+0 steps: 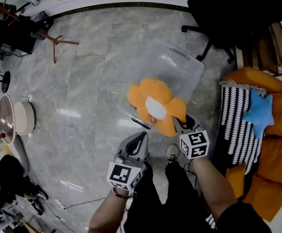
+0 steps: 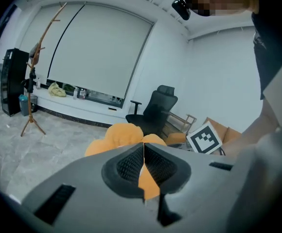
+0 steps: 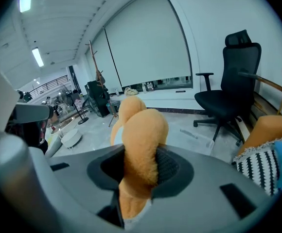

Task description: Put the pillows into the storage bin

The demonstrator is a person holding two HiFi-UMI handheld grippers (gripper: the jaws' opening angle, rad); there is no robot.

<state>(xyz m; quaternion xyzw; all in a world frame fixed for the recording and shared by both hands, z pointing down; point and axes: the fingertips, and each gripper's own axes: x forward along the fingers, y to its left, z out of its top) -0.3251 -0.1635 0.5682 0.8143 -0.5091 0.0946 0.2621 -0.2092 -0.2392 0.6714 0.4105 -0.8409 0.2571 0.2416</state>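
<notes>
An orange flower-shaped pillow (image 1: pixel 156 106) with a white centre hangs over the near edge of the clear plastic storage bin (image 1: pixel 180 67) on the floor. My right gripper (image 1: pixel 181 125) is shut on one of its petals; in the right gripper view the orange plush (image 3: pixel 143 140) fills the gap between the right gripper's pads (image 3: pixel 140 171). My left gripper (image 1: pixel 140 139) sits just below and left of the pillow, shut with nothing in it. In the left gripper view, beyond the shut left gripper (image 2: pixel 143 164), the pillow (image 2: pixel 121 136) shows. A striped black-and-white pillow (image 1: pixel 238 123) and a blue star pillow (image 1: pixel 260 111) lie on the orange sofa (image 1: pixel 272 149).
A black office chair (image 1: pixel 214 13) stands behind the bin, beside a wooden chair frame (image 1: pixel 272 47). A wooden coat rack (image 1: pixel 34 30) and round appliances (image 1: pixel 14 118) stand at the left on the grey marble floor. My own legs and shoes are right below the grippers.
</notes>
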